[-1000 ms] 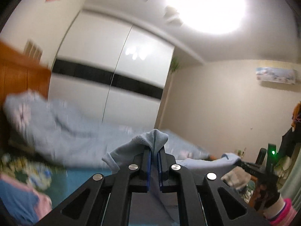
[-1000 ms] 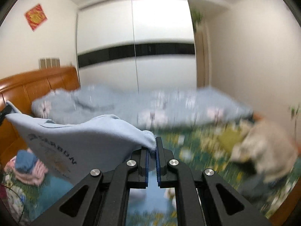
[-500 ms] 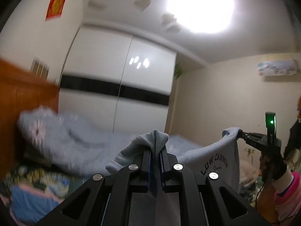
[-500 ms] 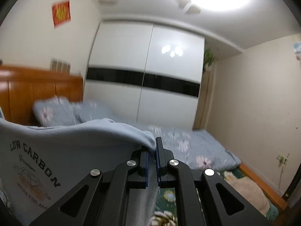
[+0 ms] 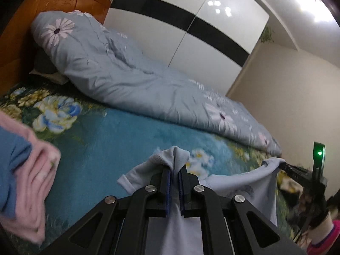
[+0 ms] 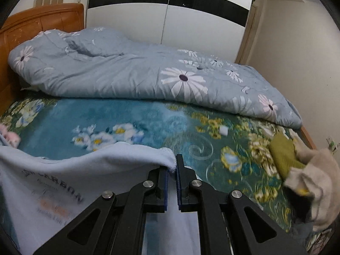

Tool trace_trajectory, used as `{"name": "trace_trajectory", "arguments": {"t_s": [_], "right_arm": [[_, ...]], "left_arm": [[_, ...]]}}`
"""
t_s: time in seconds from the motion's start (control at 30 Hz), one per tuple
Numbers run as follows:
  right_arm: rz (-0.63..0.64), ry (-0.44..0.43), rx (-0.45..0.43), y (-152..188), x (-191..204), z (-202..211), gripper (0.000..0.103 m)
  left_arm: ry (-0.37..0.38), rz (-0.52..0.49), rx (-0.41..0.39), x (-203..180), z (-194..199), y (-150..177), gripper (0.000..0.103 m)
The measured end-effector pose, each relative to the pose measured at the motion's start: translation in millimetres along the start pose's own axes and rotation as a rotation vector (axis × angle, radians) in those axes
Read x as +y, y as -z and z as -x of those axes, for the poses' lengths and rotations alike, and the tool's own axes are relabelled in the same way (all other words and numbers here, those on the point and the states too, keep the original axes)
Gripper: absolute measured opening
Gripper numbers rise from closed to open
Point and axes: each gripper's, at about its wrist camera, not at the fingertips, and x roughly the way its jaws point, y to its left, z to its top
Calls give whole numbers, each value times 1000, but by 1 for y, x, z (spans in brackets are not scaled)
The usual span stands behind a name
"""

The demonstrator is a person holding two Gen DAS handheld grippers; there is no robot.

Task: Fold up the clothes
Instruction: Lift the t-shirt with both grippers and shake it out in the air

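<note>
Lowered from ceiling view toward bed (image 6: pixel 131 116) with teal floral blanket, daisy quilt (image 6: pixel 131 72), orange headboard (image 6: pixel 42 19), white wardrobe (image 6: pixel 170 14). Both tongs, left (image 5: pixel 174 188) and right (image 6: pixel 172 183), clamped narrow on pale blue shirt (image 6: pixel 70 176) stretched between them above blanket.

A grey-blue duvet (image 6: pixel 131 72) with white daisies lies bunched along the far side of a teal floral blanket (image 6: pixel 131 114), against an orange wooden headboard (image 6: pixel 42 19). Behind stands a white wardrobe (image 6: pixel 170 17) crossed by a black band.
</note>
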Motion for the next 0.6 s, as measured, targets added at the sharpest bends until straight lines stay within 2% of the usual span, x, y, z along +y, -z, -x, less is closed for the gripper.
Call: {"name": "trace_trajectory", "arguments": {"t_s": [0.1,0.2,0.33,0.47,0.6], "right_arm": [[-28,2,-36,-28,-2,-12,6],[-28,-6,18,-34,6,-42,6],[9,-14,137,-10,25,-96,6],[2,-33,239,19,30,-137,6],[-29,-50,294,32,28,-157,6]], "left_arm": [[-34,5,-11,2,-15,-10,7],[-88,38,45,14,-47,-2,7],[-155,89,142,40,-88,24,7],[-189,121,181,58,-107,36,10],[-199,126,214,64,-122,39,11]]}}
